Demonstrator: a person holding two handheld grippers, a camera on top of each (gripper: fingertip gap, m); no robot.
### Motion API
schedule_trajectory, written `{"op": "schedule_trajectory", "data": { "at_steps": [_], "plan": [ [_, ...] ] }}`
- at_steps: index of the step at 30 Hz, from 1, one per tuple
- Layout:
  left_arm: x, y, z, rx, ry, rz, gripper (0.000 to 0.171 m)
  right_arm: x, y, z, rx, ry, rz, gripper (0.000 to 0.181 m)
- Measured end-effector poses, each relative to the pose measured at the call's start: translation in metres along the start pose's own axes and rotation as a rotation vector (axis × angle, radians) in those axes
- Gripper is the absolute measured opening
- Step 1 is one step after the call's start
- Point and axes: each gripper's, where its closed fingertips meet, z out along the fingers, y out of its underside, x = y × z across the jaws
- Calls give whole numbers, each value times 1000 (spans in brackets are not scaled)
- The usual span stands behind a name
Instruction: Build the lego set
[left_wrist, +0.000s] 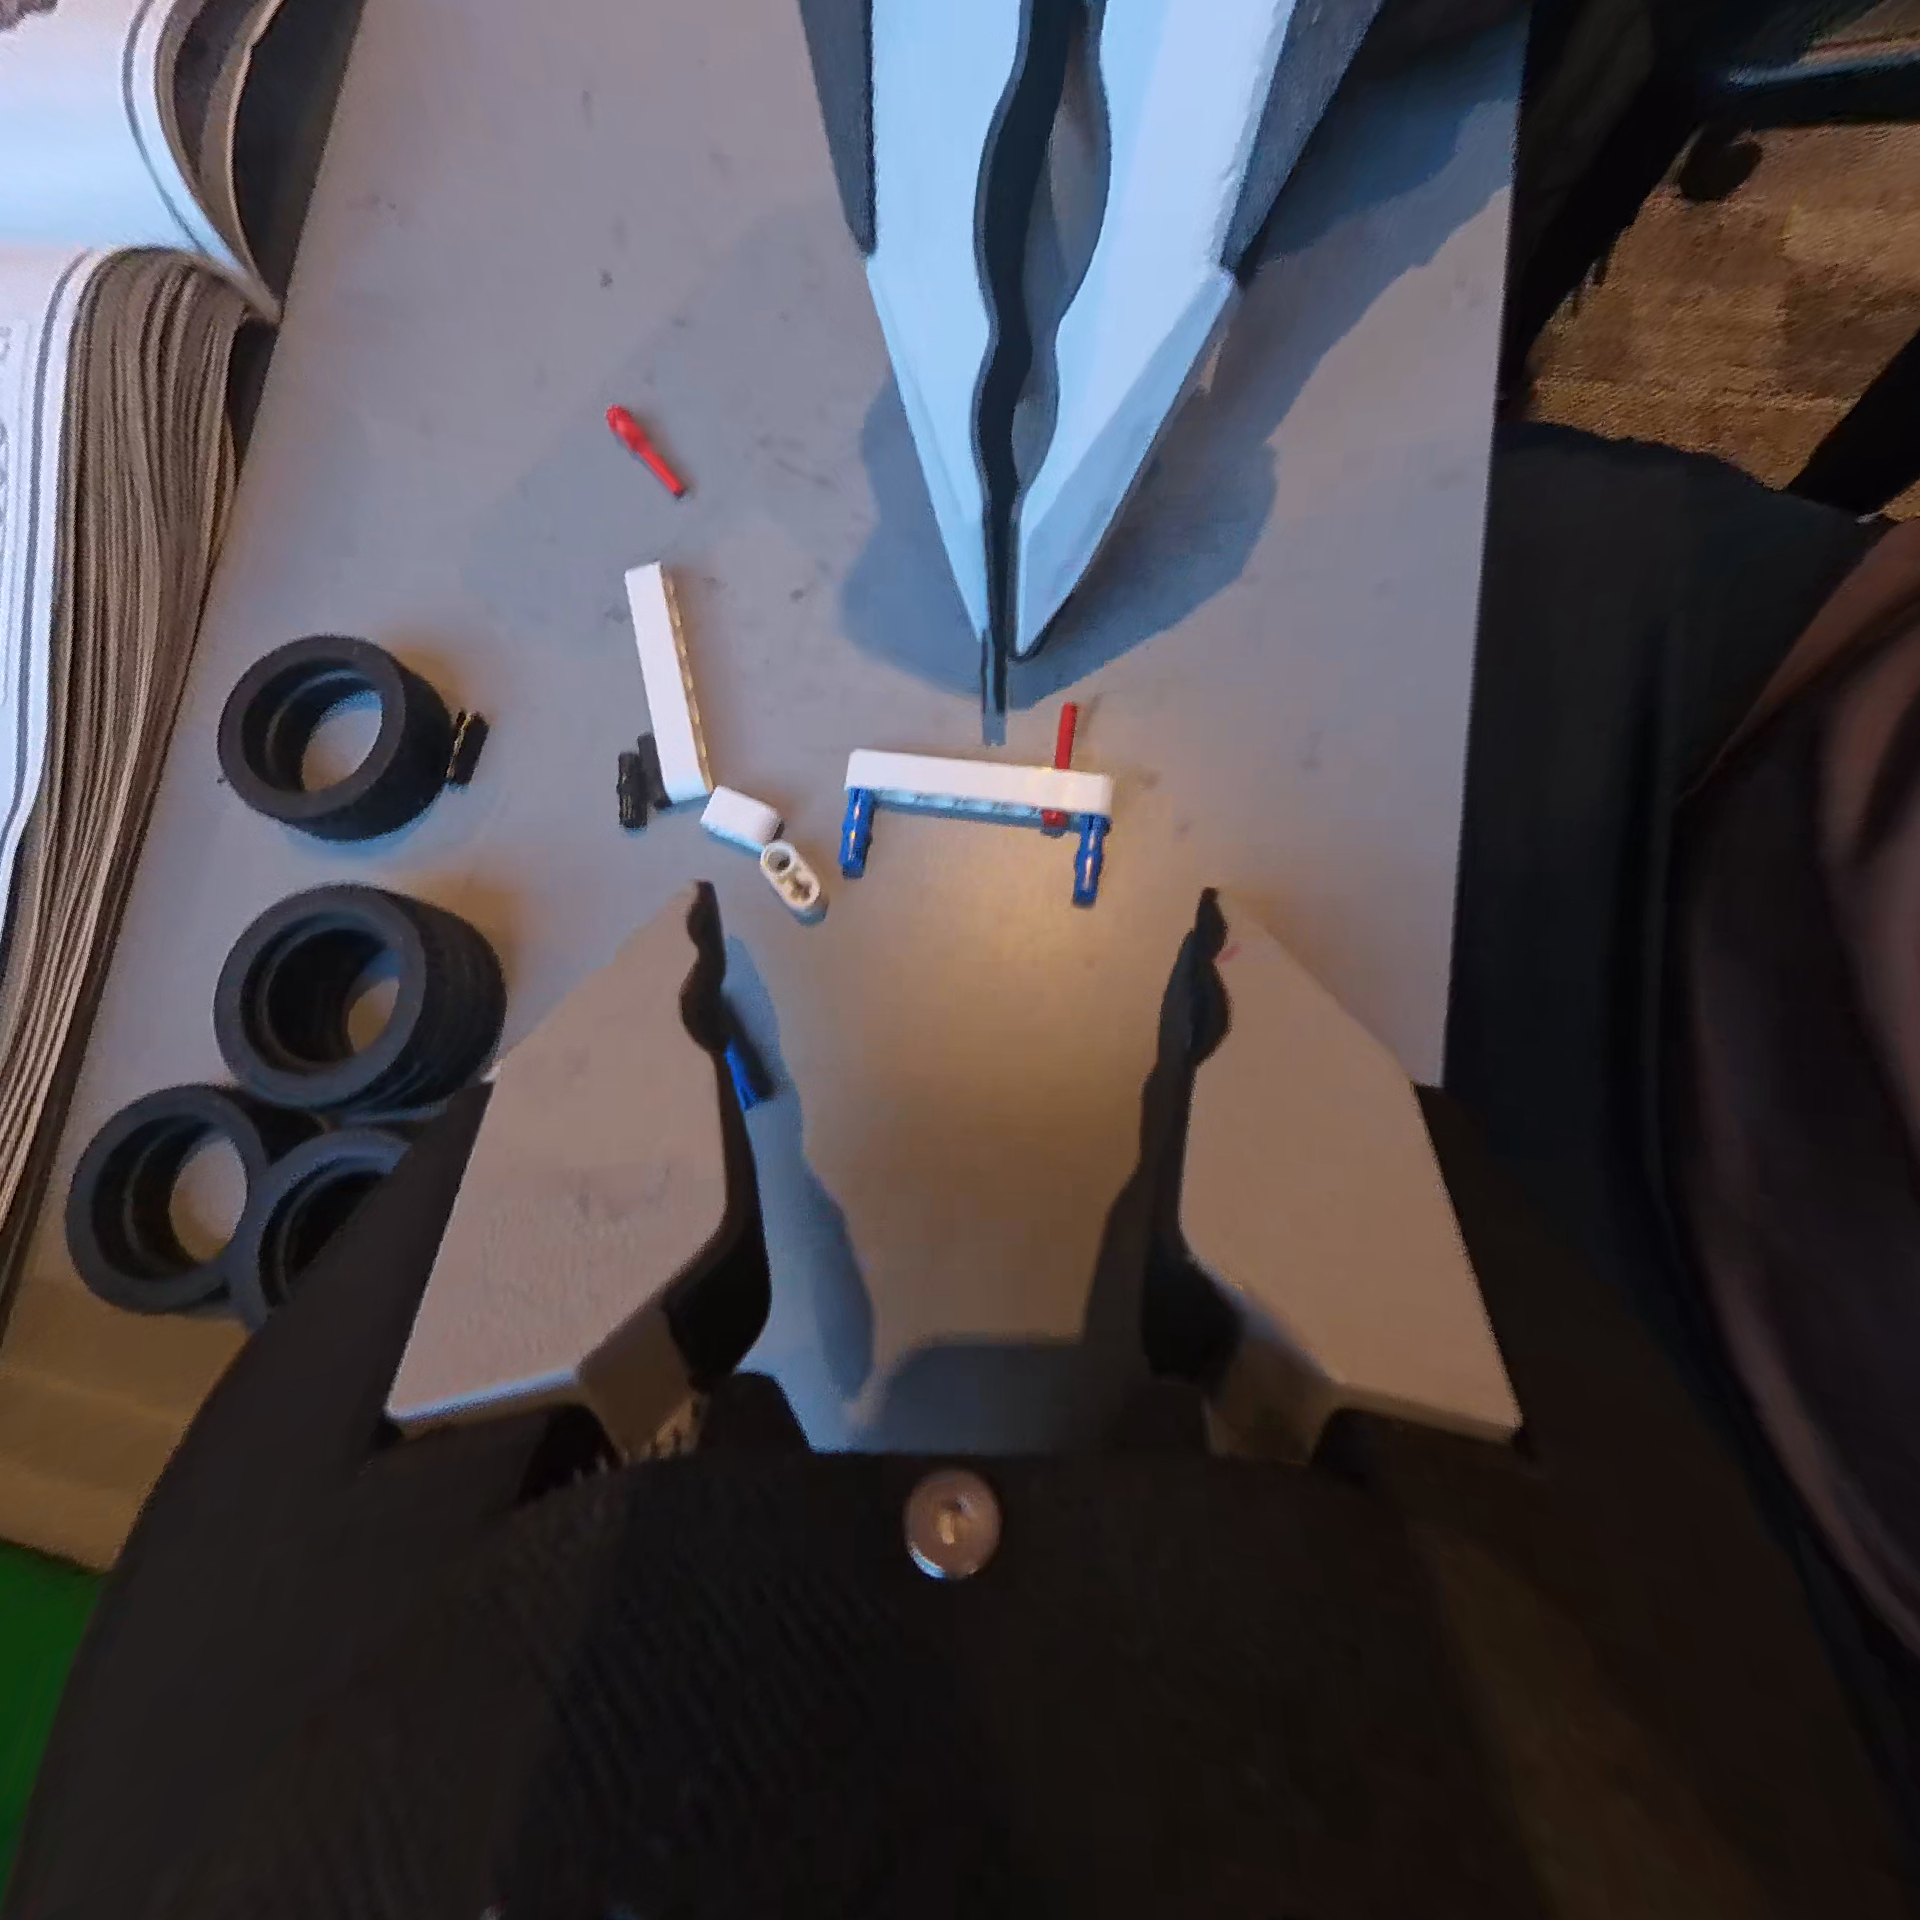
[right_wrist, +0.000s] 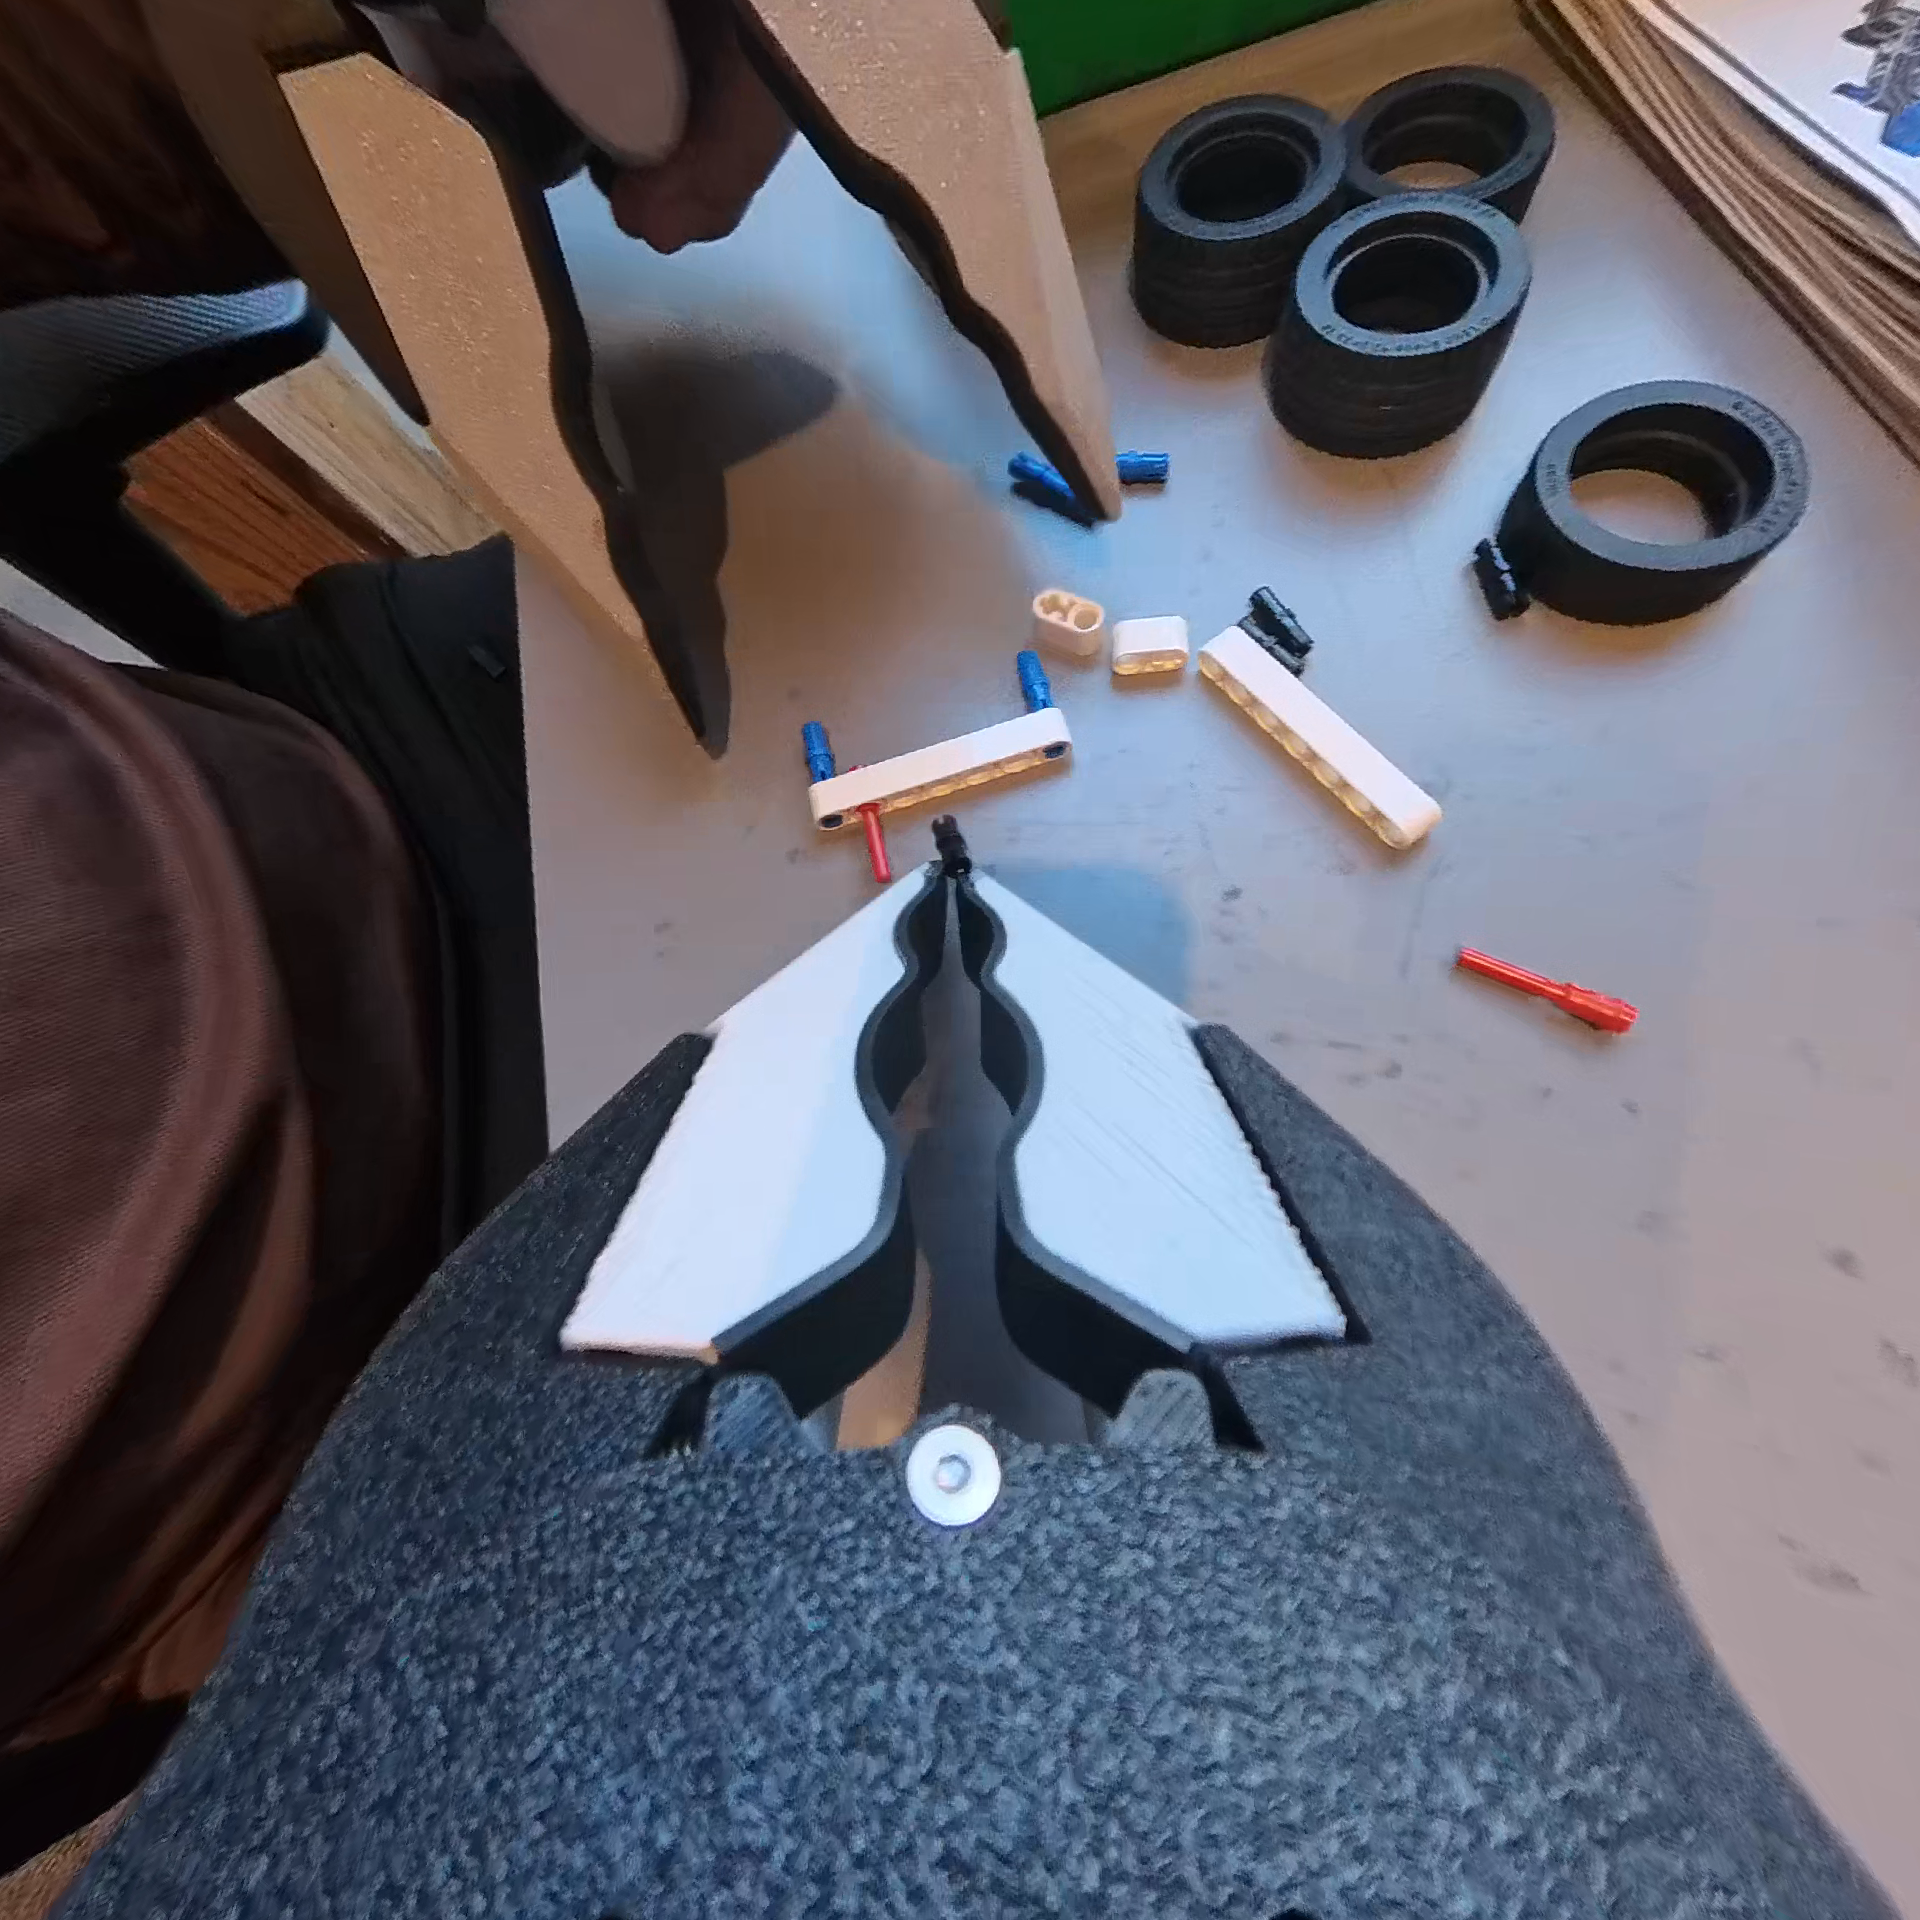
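Observation:
A white beam (left_wrist: 977, 784) (right_wrist: 940, 769) lies on the grey table with two blue pins and a red axle (right_wrist: 873, 842) stuck in it. My right gripper (right_wrist: 951, 873) is shut on a small black pin (right_wrist: 948, 840), whose tip points at the beam from just in front of it. In the left wrist view the right gripper (left_wrist: 997, 707) comes down from the top. My left gripper (left_wrist: 956, 904) is open and empty, its fingers either side of the space just before the beam. It also shows in the right wrist view (right_wrist: 904, 623).
A second white beam (left_wrist: 665, 686) (right_wrist: 1320, 748), two short white pieces (left_wrist: 740, 816) (right_wrist: 1148, 644), black pins (left_wrist: 634, 784), a loose red axle (left_wrist: 644, 449) (right_wrist: 1548, 992) and blue pins (right_wrist: 1039, 478) lie nearby. Several black tyres (left_wrist: 322, 748) (right_wrist: 1662, 499) stand beside a booklet (left_wrist: 104, 520). The table edge (left_wrist: 1465, 727) is close. About 5 cm separates my left fingertips from my right. The loose red axle (right_wrist: 1548, 992) is about 10 cm from my right fingertips. My left wrist view (left_wrist: 643, 438) looks at it from another angle.

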Motion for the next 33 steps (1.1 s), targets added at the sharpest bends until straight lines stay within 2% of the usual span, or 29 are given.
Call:
{"op": "schedule_trajectory", "data": {
  "at_steps": [6, 15, 33],
  "plan": [
    [5, -3, 16, -61, 55, 75, 83, -7, 0, 5, -19, -37, 24, 2],
    [12, -9, 23, -68, 138, 58, 54, -8, 1, 7, -27, -43, 37, 2],
    [11, -10, 24, -10, 110, -2, 54, -10, 5, 9, -61, -25, -16, 3]
  ]
}}
